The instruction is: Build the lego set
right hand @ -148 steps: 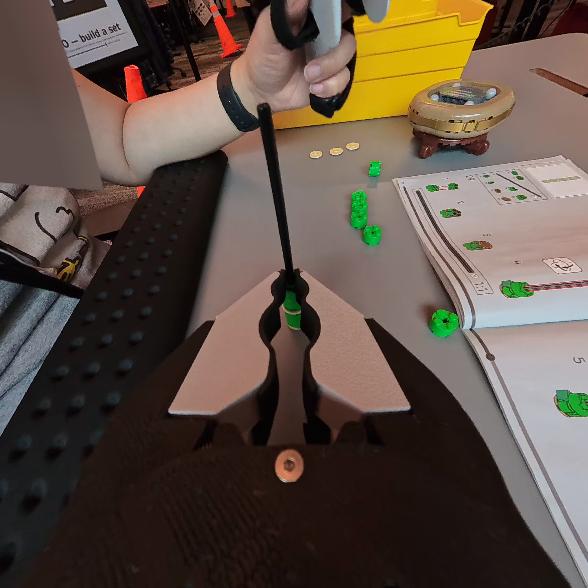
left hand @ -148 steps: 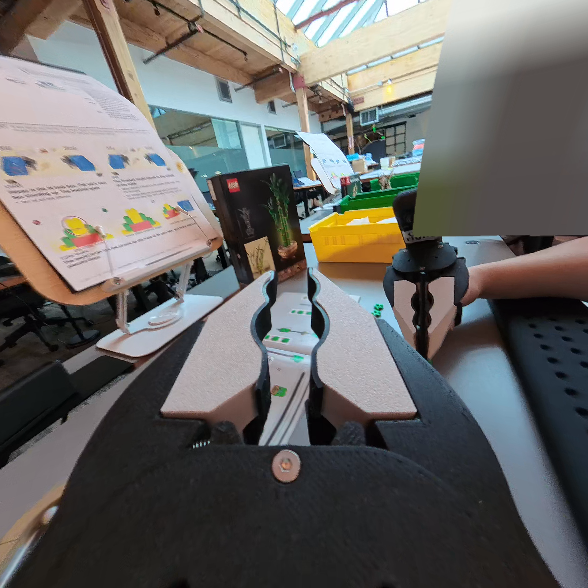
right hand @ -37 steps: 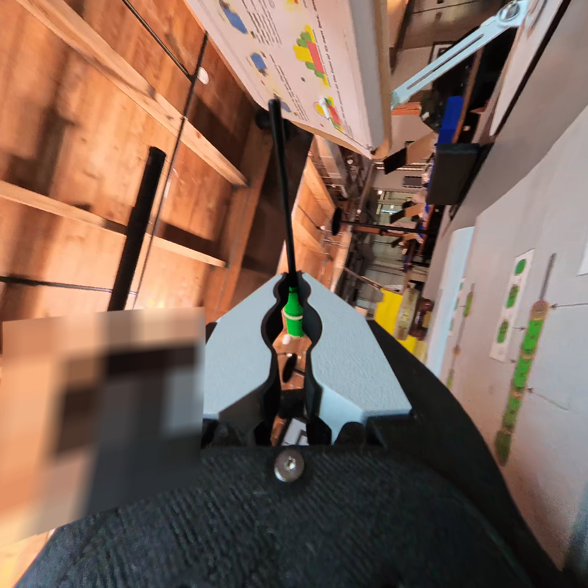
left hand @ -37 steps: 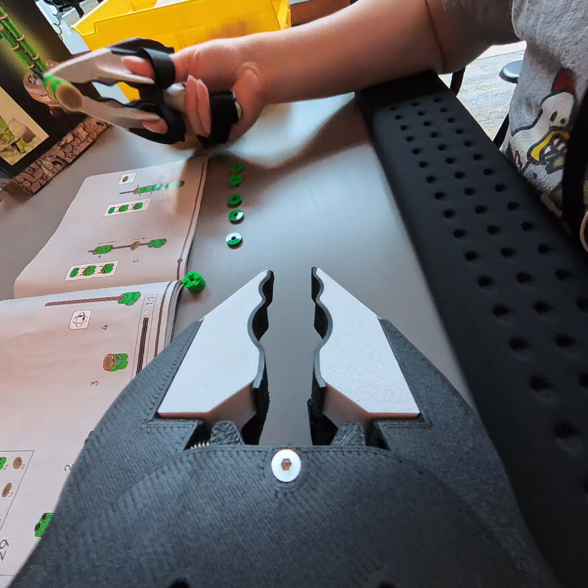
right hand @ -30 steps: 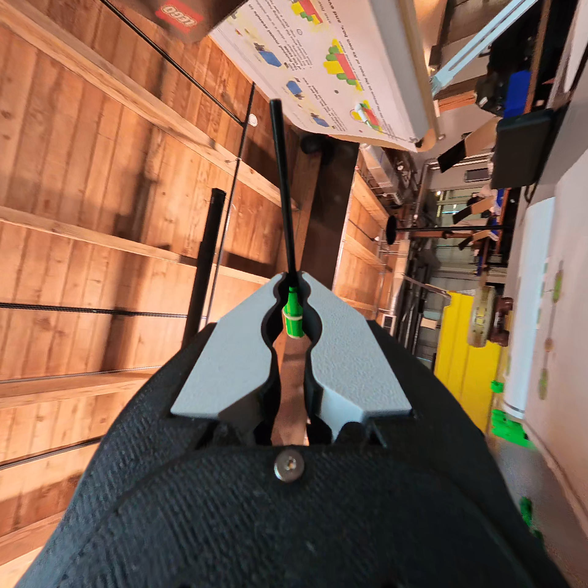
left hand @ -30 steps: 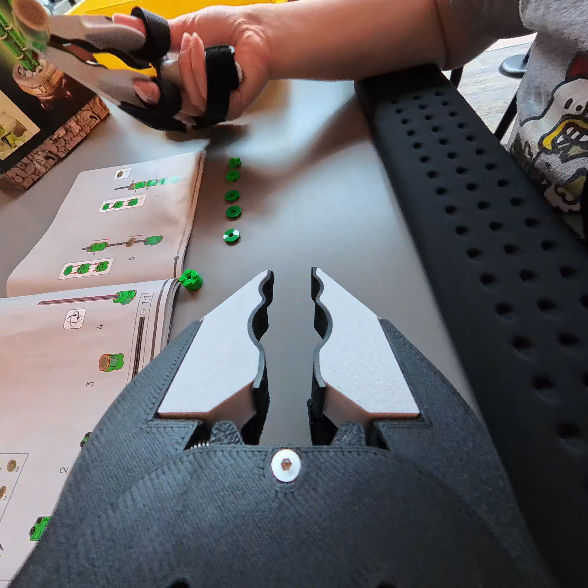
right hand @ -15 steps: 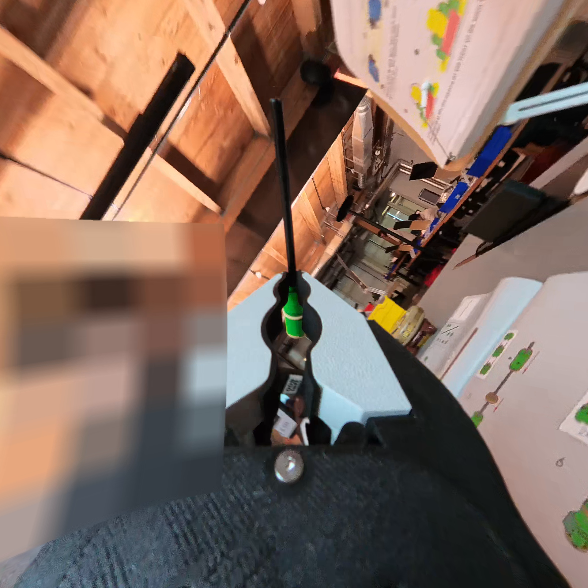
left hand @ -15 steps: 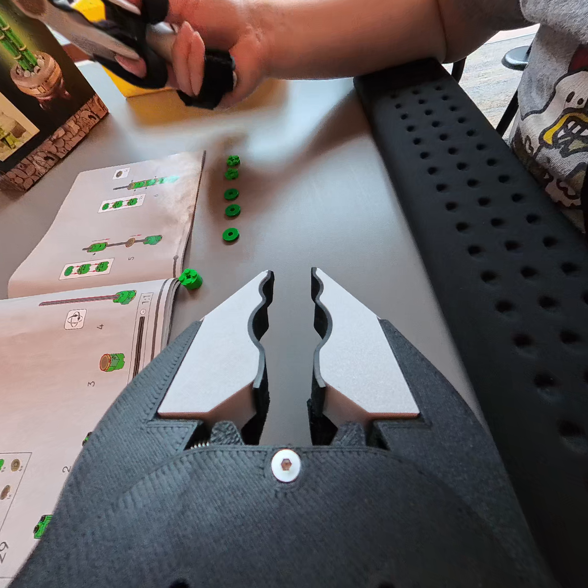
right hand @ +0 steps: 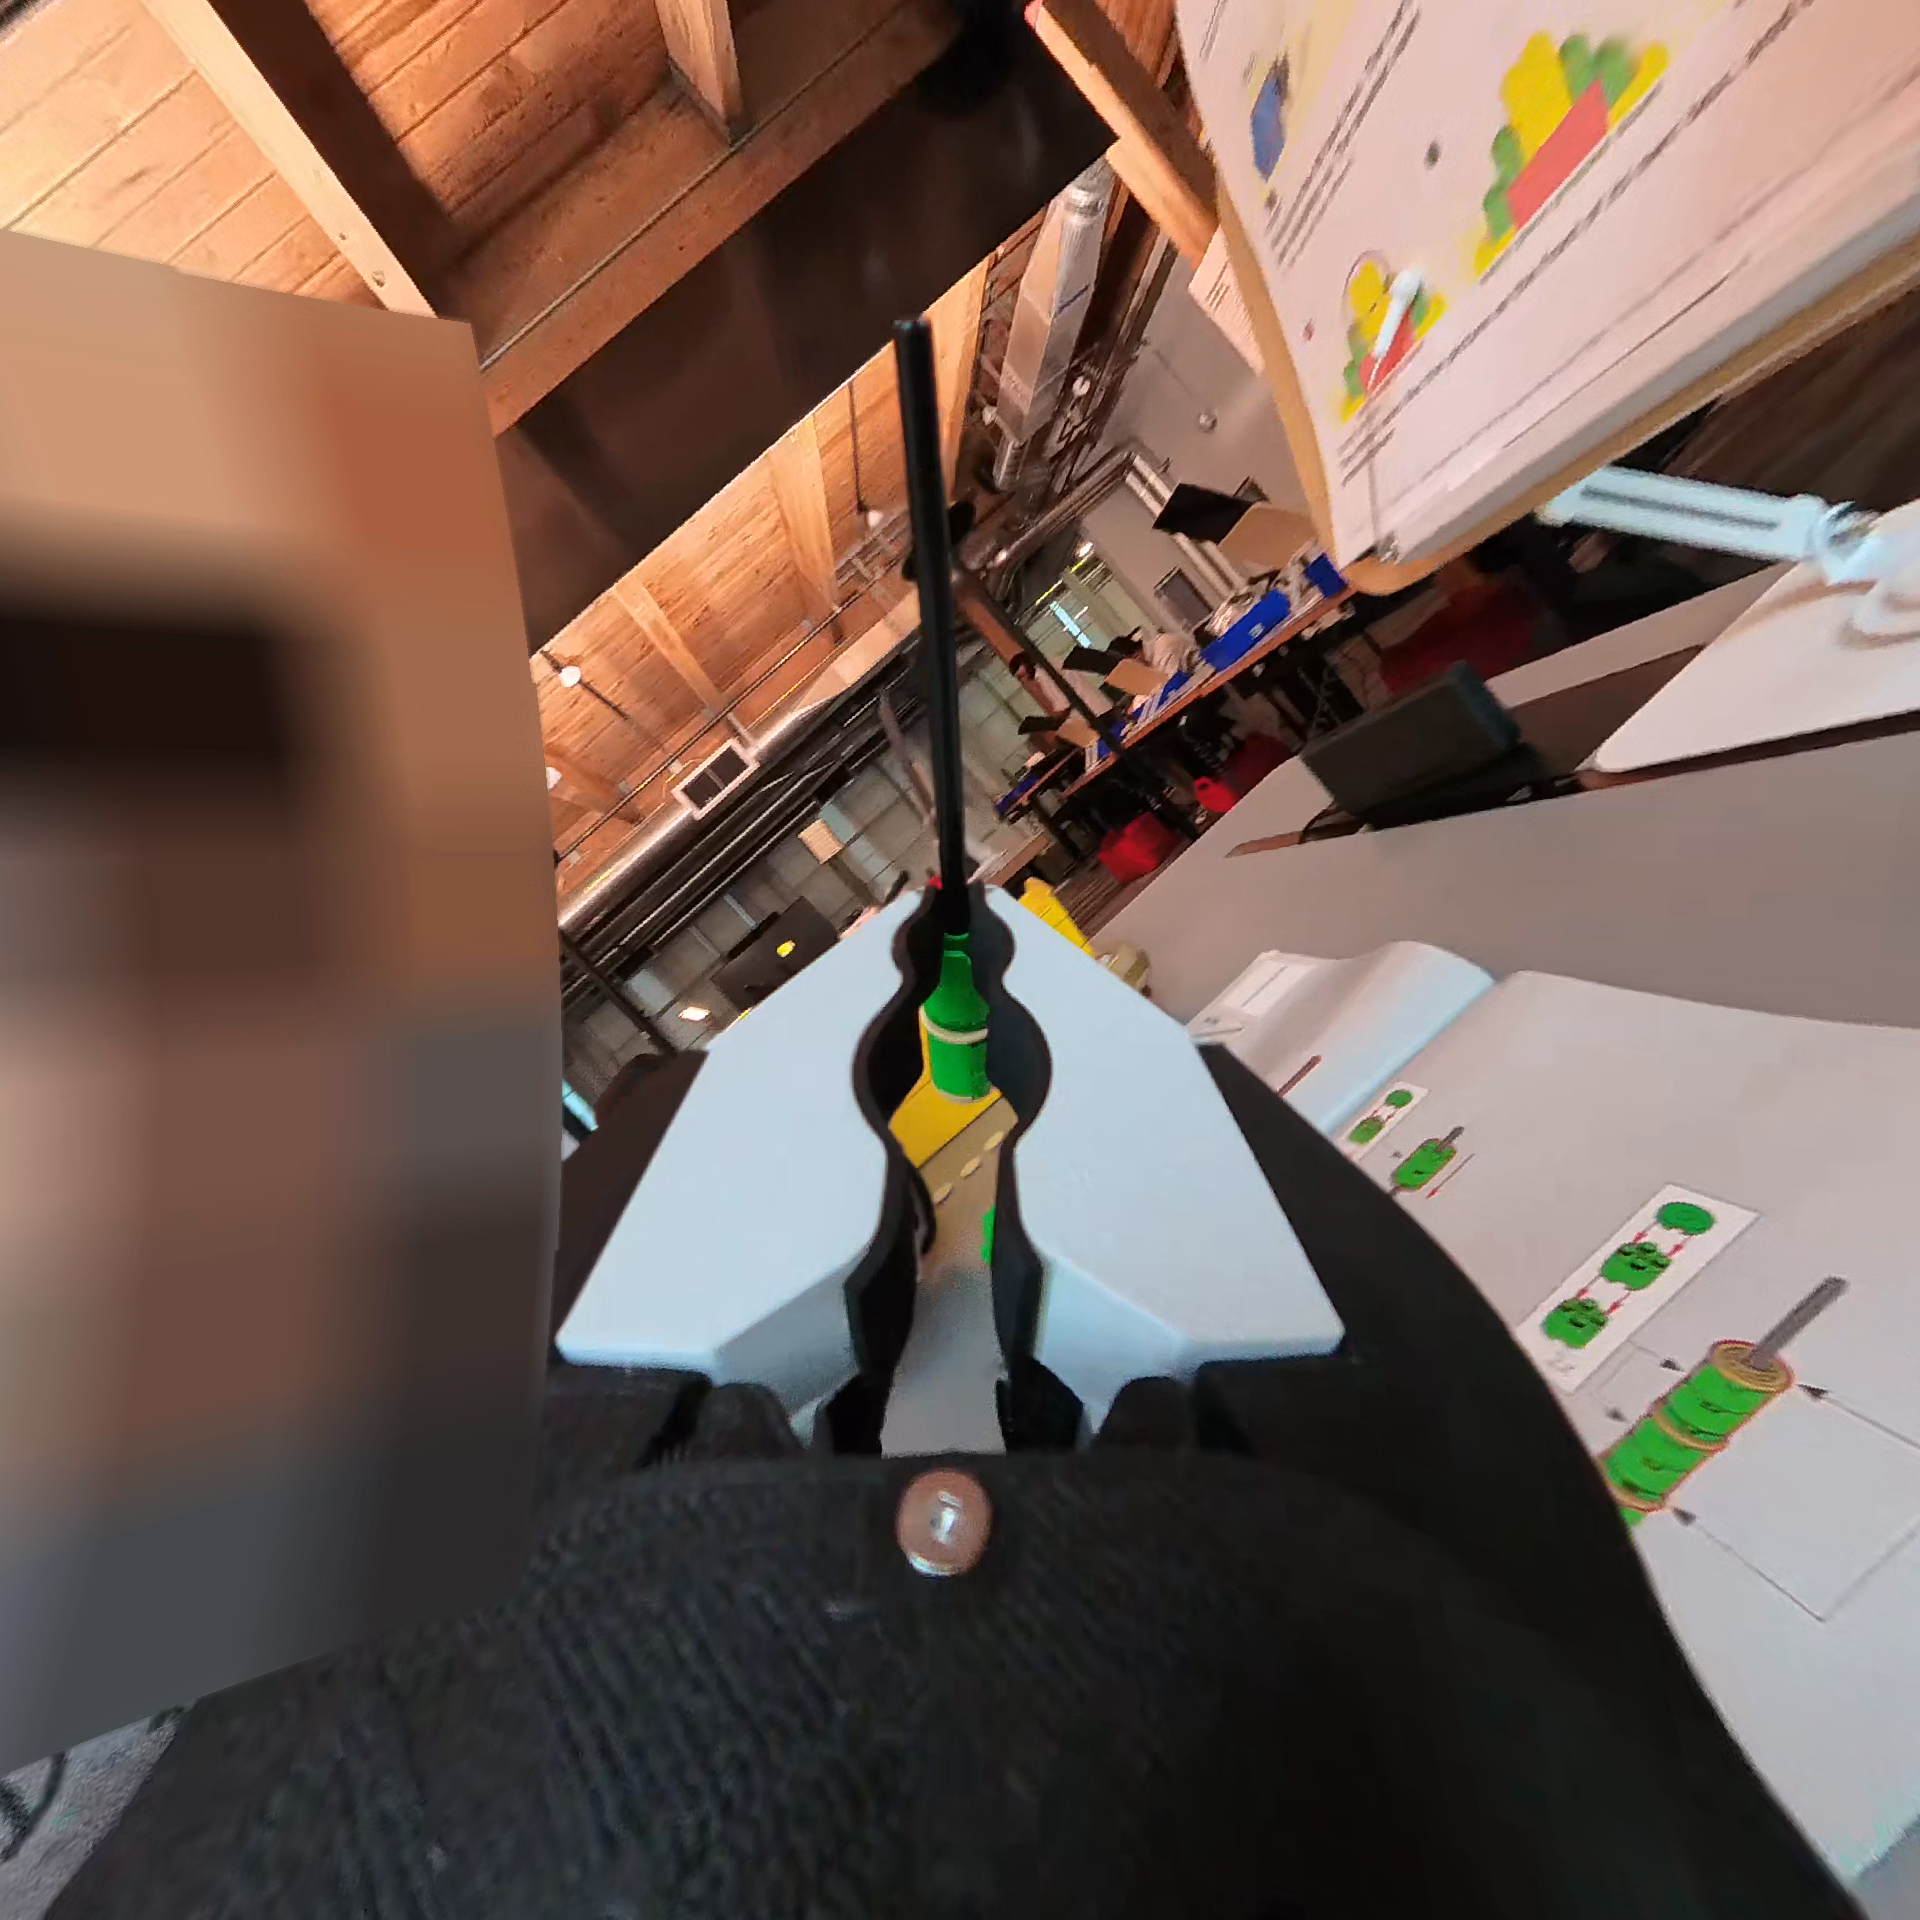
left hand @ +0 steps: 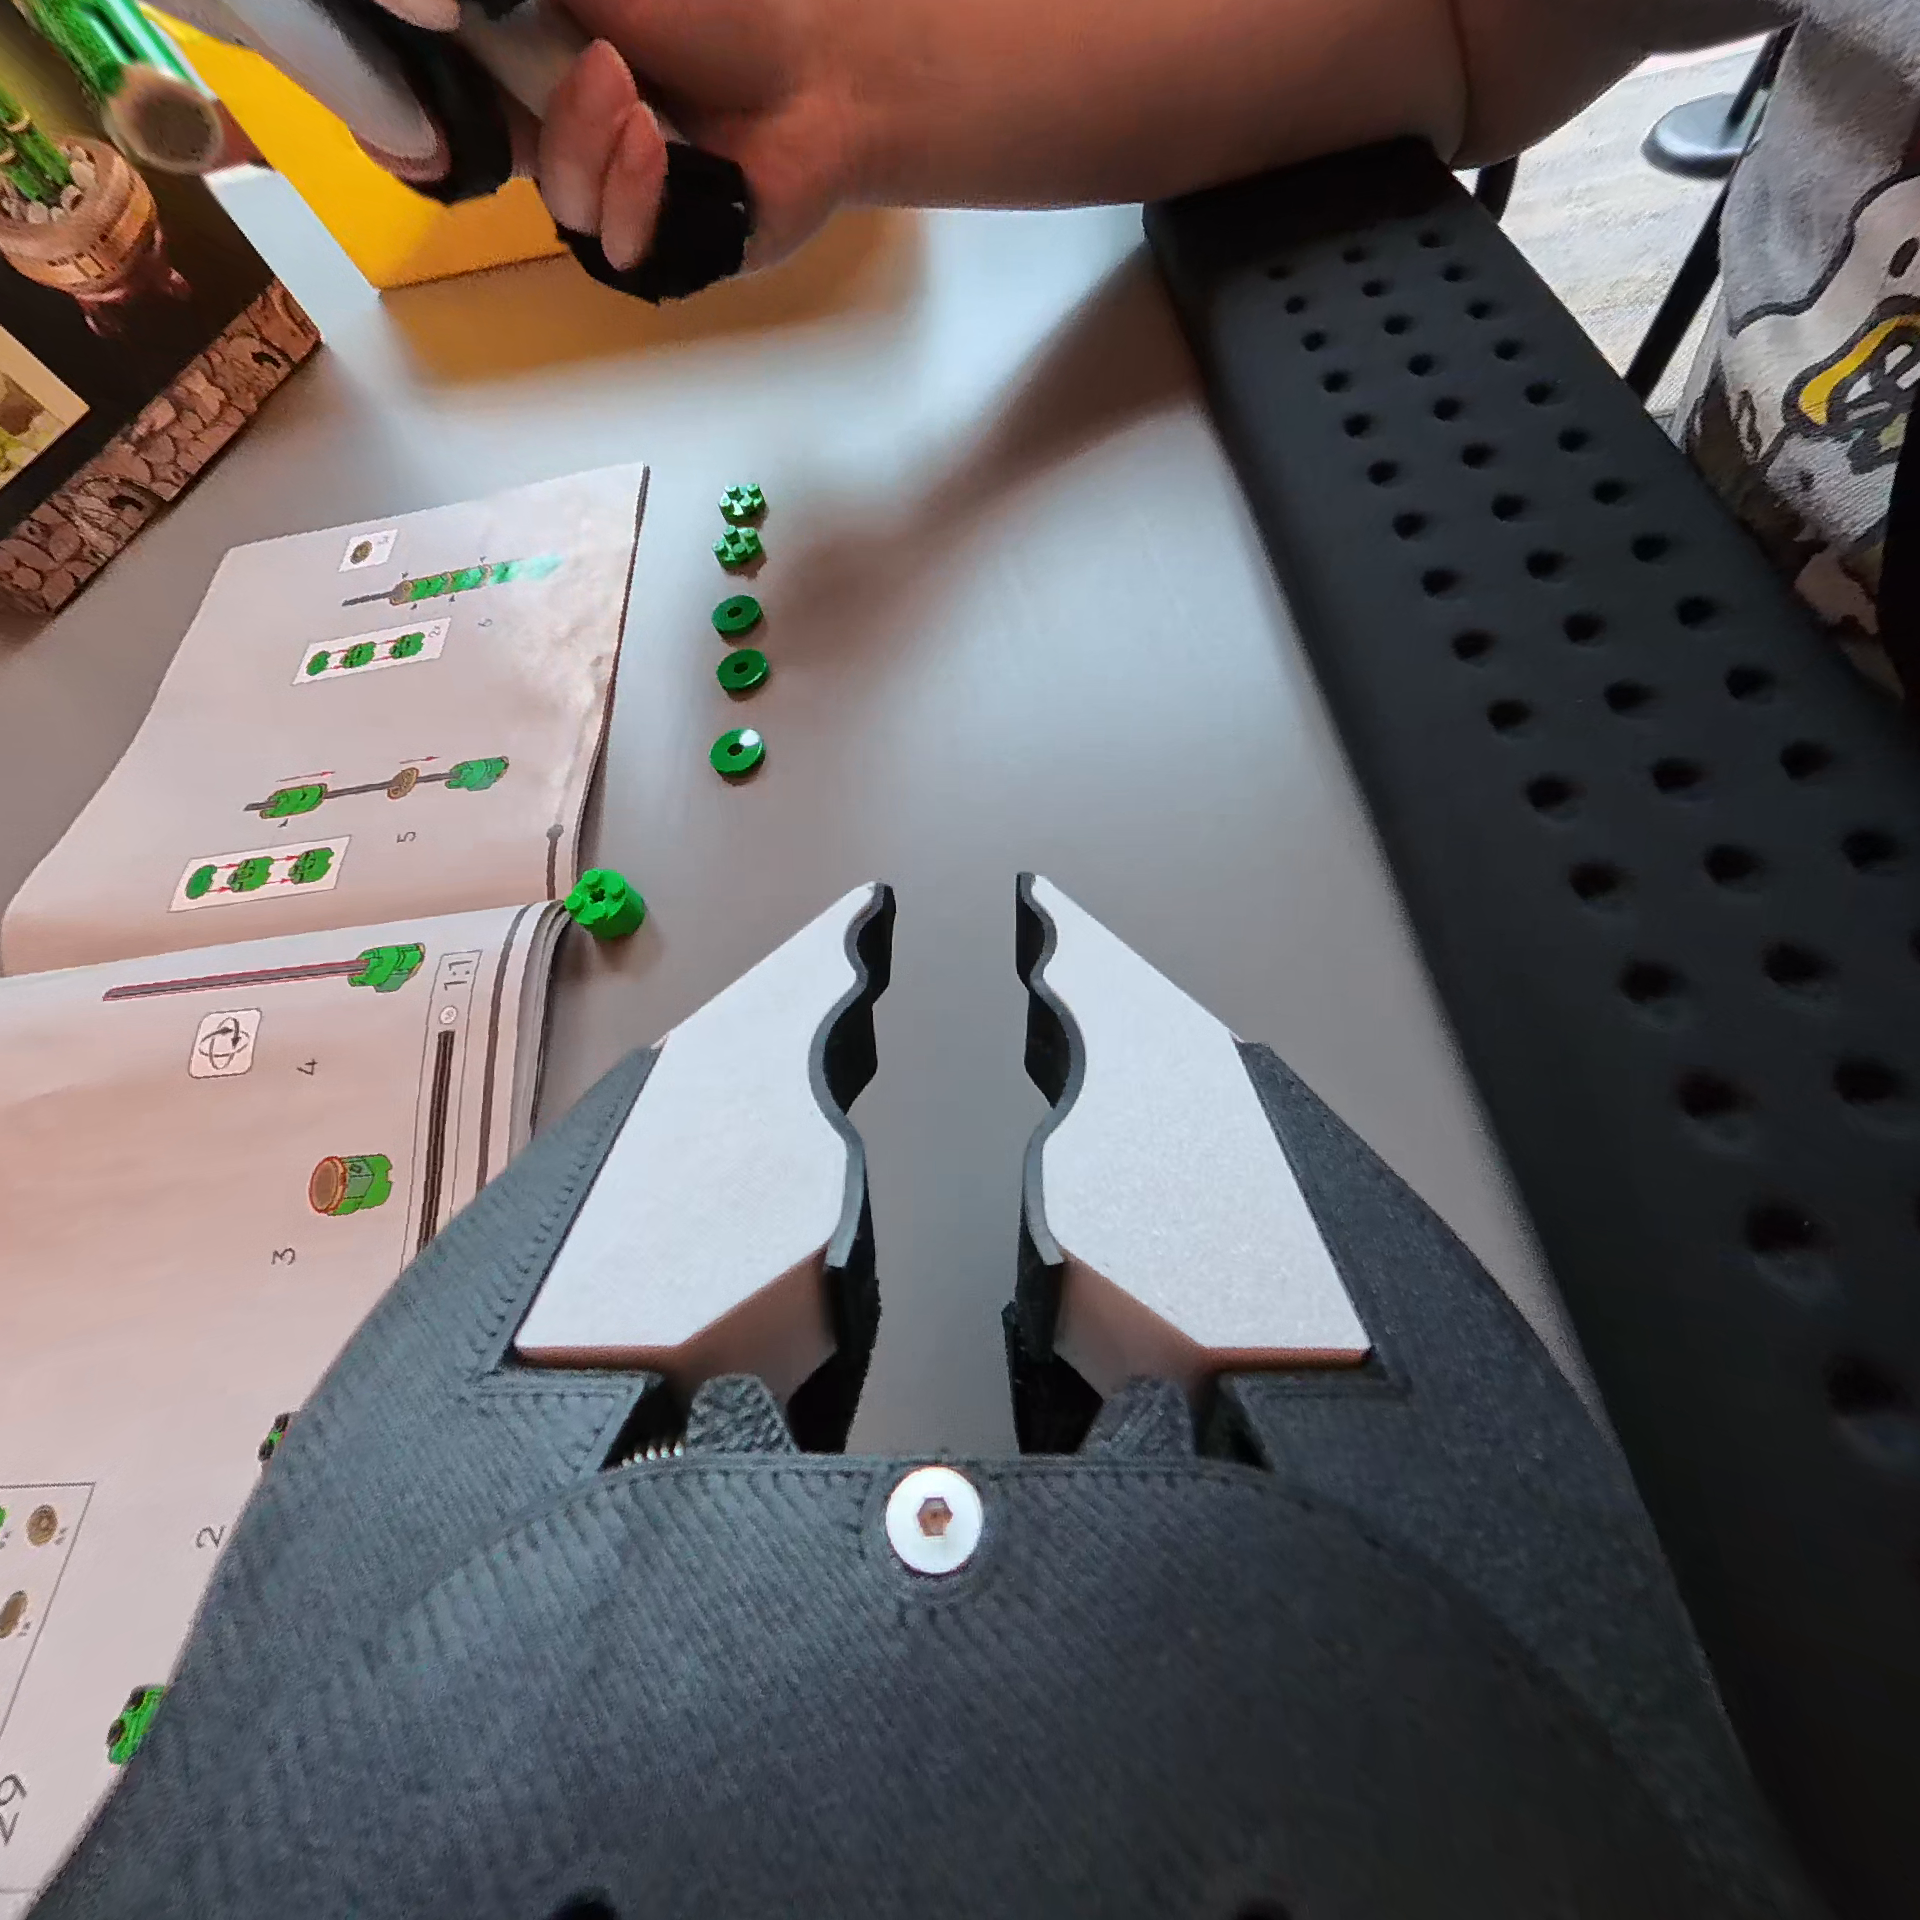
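Observation:
My left gripper [left hand: 954,896] is open and empty, low over the grey table, pointing at a column of several small green round pieces [left hand: 738,675]. One green round brick [left hand: 605,902] lies against the spine of the open instruction booklet [left hand: 312,790]. My right gripper [right hand: 954,914] is shut on a long black axle [right hand: 930,623] with green round bricks [right hand: 956,1034] stacked at its base. It is held up in the air and tilted. In the left wrist view the hand holding it [left hand: 790,114] shows at the top.
A black perforated strip [left hand: 1621,727] runs along the right of the table. A yellow bin [left hand: 416,218] and the dark set box [left hand: 114,312] stand at the back left. A stand with a printed sheet [right hand: 1558,260] shows in the right wrist view.
The right gripper has swung with the axle, tilting so the table and booklet come back into its view. In the left wrist view its hand moved up and forward. The left gripper held still.

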`<state>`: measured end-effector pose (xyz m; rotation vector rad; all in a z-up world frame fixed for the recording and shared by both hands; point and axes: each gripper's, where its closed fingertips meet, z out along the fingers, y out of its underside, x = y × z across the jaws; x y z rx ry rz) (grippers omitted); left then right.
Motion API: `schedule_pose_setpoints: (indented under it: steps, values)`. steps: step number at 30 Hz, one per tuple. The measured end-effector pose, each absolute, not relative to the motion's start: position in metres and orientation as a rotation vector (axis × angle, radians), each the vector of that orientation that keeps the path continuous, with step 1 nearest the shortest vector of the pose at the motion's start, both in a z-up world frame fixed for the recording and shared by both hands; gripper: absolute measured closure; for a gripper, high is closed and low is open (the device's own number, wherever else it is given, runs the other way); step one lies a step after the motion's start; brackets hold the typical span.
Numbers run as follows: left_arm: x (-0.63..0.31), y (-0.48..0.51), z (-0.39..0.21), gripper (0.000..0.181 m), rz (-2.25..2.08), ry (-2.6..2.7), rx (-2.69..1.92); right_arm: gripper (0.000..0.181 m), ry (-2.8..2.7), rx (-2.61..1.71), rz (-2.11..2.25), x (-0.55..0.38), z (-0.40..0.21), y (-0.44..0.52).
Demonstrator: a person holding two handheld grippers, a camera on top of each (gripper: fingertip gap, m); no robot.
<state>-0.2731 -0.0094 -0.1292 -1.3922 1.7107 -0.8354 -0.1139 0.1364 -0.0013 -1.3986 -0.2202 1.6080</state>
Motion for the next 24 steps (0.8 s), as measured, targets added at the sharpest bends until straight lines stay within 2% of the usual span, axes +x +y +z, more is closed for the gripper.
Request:
schedule_pose_setpoints:
  steps: [1,12,24]
  values:
    - [-0.273,-0.009,-0.129,0.159,-0.835,1.709,-1.395,0.178,-0.212,-1.391,1.575,-0.110,0.000,0.138]
    - [-0.279,-0.002,-0.136,0.160,-0.807,1.711,-1.424,0.177,-0.387,-1.446,1.087,-0.103,0.003,0.136]
    - [-0.277,-0.008,-0.139,0.160,-0.822,1.738,-1.425,0.178,-0.332,-1.501,0.959,-0.092,-0.010,0.147]
